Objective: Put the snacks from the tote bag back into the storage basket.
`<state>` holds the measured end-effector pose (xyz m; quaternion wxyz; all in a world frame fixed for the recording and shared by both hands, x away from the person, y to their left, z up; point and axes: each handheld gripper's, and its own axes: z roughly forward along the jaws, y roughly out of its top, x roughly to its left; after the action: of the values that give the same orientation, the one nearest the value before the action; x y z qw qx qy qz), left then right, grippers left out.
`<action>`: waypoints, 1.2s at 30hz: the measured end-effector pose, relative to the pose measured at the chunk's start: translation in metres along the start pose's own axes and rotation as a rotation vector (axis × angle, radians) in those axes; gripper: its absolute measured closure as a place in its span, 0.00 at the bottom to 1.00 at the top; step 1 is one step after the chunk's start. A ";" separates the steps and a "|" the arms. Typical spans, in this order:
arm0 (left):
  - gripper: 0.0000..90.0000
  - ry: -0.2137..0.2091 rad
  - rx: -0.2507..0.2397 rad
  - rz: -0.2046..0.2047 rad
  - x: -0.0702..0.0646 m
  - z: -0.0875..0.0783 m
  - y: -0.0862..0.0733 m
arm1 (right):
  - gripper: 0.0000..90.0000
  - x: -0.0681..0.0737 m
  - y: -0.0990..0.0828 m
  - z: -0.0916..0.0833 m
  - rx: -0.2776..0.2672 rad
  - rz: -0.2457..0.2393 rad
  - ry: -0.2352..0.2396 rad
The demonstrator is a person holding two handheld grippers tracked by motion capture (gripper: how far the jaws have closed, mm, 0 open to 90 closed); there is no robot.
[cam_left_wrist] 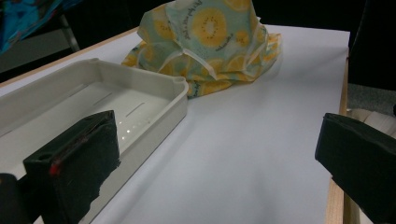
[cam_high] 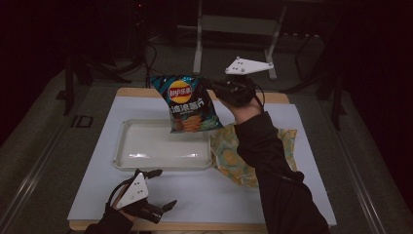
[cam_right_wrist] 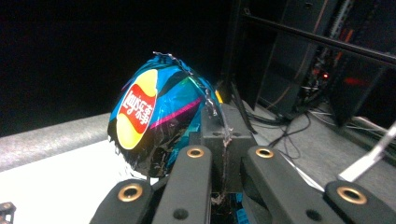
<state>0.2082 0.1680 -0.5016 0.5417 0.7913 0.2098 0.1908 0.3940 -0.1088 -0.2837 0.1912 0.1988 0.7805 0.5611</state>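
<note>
Right now the work looks about half done: the chip bag (cam_high: 189,103) is lifted off the table and hangs in the air above the far edge of the white tray (cam_high: 126,163), pinched at its top corner by the right gripper (cam_high: 217,90), whose jaws are clamped together on the crimped seam. What is left, as I judge it, is to bring the bag down and let it go, most likely into the tray, which has nothing in it yet. The left gripper (cam_high: 164,190) rests near the front edge of the table (cam_high: 204,195), jaws wide apart with nothing between them. The high view gives the whole layout, including the yellow patterned cloth bag (cam_high: 238,156) lying just beside the tray. The right gripper view shows the seam (cam_right_wrist: 219,126) squeezed between the pads, and the left gripper view shows the cloth bag's lemon print and the tray's bare floor up close.
</note>
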 end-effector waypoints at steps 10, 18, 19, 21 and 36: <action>0.00 -0.002 0.005 0.003 0.000 0.000 0.000 | 1.00 0.006 -0.006 0.019 -0.008 0.011 0.020; 0.00 -0.005 0.004 0.005 -0.001 0.000 0.000 | 1.00 0.009 -0.023 0.039 0.014 0.025 0.033; 0.00 -0.005 0.003 0.005 -0.001 0.000 0.000 | 1.00 0.010 -0.025 0.042 0.018 0.026 0.032; 0.00 -0.006 0.004 0.007 -0.001 0.000 0.000 | 1.00 0.011 -0.034 0.050 0.031 0.040 0.044; 0.00 -0.006 0.006 0.010 -0.001 0.000 0.000 | 1.00 0.026 -0.079 0.077 0.078 0.104 0.100</action>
<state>0.2076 0.1681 -0.5019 0.5388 0.7946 0.2048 0.1907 0.4046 -0.0565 -0.3835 0.1147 0.2179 0.7988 0.5488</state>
